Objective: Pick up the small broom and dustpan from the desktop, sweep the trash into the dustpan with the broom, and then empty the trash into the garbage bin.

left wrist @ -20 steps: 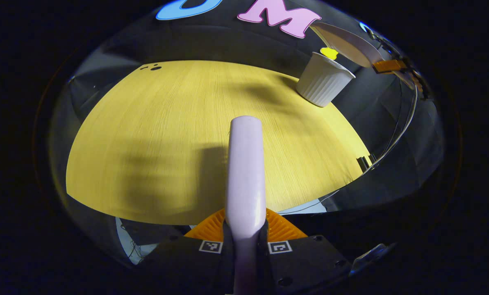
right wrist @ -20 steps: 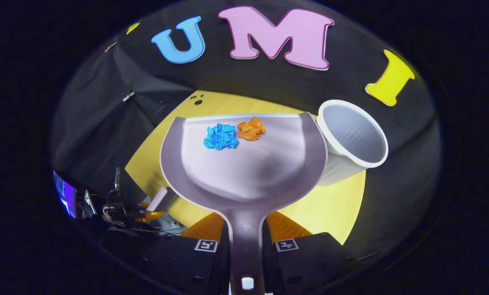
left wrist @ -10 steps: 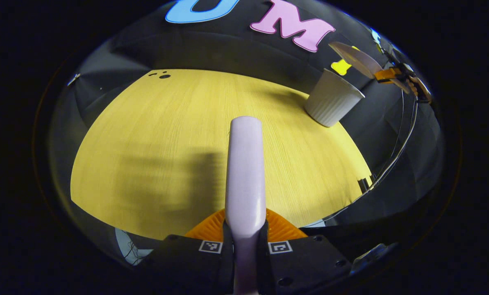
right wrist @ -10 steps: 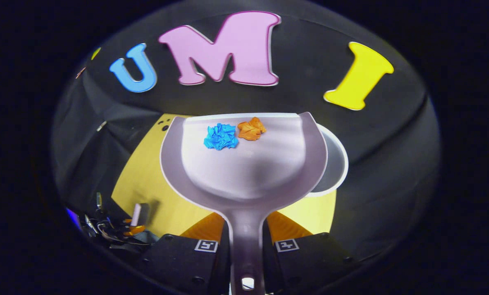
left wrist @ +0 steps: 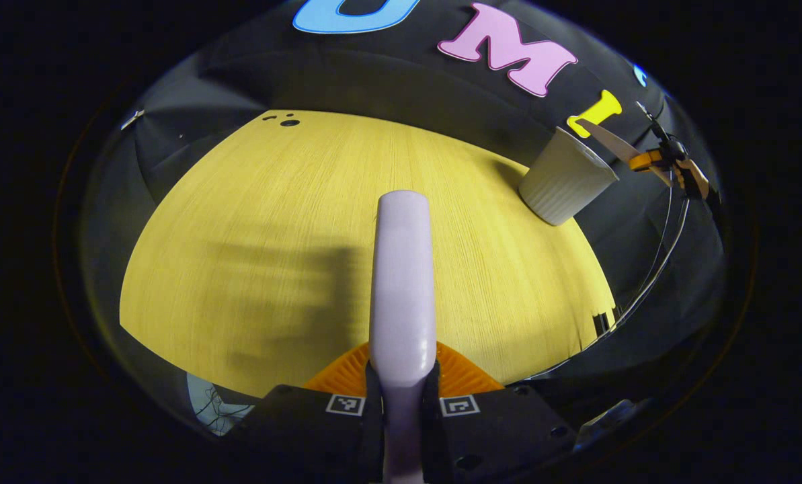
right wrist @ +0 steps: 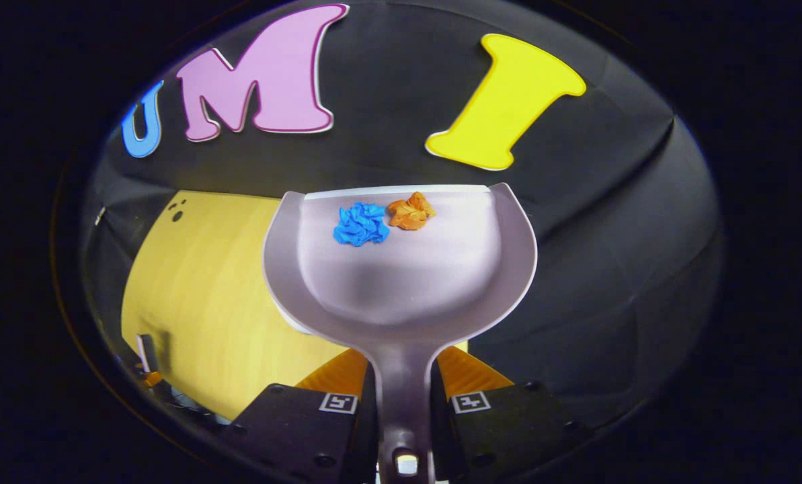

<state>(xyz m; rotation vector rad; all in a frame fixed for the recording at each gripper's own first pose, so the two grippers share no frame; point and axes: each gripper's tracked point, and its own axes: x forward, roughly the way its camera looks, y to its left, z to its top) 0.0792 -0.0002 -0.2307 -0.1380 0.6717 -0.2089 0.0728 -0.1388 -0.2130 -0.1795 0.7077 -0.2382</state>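
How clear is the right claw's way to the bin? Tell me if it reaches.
Probably yes. The left claw view shows the dustpan right by the bin's rim, with nothing between them. The right claw is shut on the dustpan's handle.

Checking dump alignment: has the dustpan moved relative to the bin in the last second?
Yes. In the right gripper view the dustpan has swung rightward across the desktop, so the white bin, earlier beside its right edge, is now hidden behind it.
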